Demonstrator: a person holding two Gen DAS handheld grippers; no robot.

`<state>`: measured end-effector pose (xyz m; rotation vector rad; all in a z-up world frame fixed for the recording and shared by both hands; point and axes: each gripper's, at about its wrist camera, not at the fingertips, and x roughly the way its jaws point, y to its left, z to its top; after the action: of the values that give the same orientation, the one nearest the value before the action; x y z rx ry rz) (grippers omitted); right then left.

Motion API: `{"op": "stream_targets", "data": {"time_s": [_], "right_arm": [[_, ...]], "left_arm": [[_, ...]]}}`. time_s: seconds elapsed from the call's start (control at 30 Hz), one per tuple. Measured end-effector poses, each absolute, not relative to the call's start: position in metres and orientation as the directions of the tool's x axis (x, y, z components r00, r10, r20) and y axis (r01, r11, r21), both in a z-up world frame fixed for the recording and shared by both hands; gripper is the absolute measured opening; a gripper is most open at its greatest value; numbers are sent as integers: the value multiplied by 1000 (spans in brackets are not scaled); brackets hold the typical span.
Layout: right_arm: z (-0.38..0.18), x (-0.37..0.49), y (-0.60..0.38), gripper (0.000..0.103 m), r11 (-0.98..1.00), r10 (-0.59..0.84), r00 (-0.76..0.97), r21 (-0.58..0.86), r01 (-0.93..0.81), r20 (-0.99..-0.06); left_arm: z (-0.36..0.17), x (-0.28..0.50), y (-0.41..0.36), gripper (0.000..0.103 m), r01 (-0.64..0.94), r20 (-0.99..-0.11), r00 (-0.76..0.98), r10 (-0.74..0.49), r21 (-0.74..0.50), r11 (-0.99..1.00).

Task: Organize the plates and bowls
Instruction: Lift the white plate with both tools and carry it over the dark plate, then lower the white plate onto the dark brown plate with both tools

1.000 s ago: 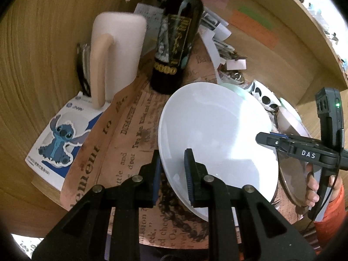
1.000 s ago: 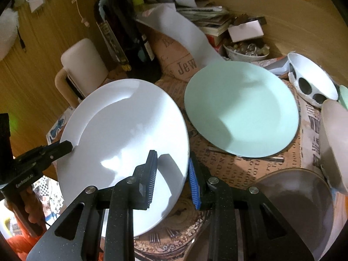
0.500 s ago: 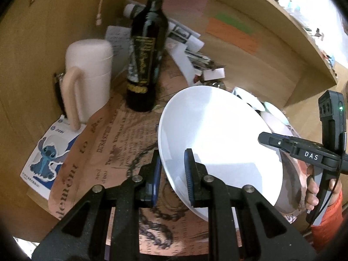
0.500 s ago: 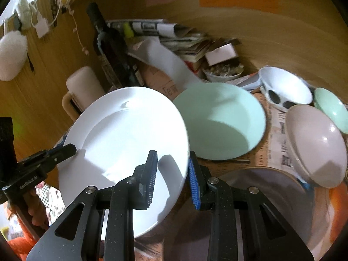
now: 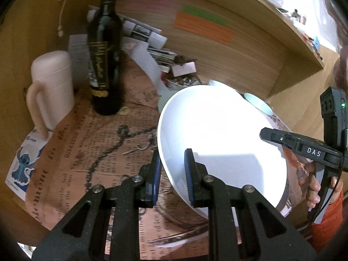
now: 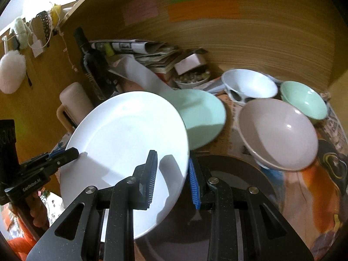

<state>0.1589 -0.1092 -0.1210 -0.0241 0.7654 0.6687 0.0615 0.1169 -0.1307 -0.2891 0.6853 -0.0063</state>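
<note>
A large white plate (image 5: 217, 134) hangs tilted above the table, held by both grippers on opposite rims. My left gripper (image 5: 171, 169) is shut on its near-left rim, blue pads on either face. My right gripper (image 6: 174, 169) is shut on the plate (image 6: 130, 134) at the opposite rim. Each gripper shows in the other's view, the right gripper (image 5: 264, 133) at the plate's right edge and the left gripper (image 6: 74, 152) at its left edge. Under the plate lies a dark round plate (image 6: 235, 174). A pale green plate (image 6: 202, 113) lies behind it.
A pinkish-grey bowl (image 6: 278, 132), a white bowl with holes (image 6: 250, 87) and a green bowl (image 6: 304, 100) stand at the right. A dark wine bottle (image 5: 104, 61) and a pink lidded jug (image 5: 54, 87) stand at the left, with papers and a small dish at the wooden back wall.
Both grippers have lifted the white plate and carried it to the right, away from the bottle and jug, so it now hangs over the dark plate. Both grips are unchanged.
</note>
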Motion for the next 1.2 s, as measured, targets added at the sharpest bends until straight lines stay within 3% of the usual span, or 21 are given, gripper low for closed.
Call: {"op": "stream_targets", "data": {"time_s": [1.2], "right_arm": [[-169, 156, -199, 26, 874, 465, 527, 275, -400, -711]], "left_arm": [[-167, 89, 31, 20, 31, -719, 669, -187, -224, 974]]}}
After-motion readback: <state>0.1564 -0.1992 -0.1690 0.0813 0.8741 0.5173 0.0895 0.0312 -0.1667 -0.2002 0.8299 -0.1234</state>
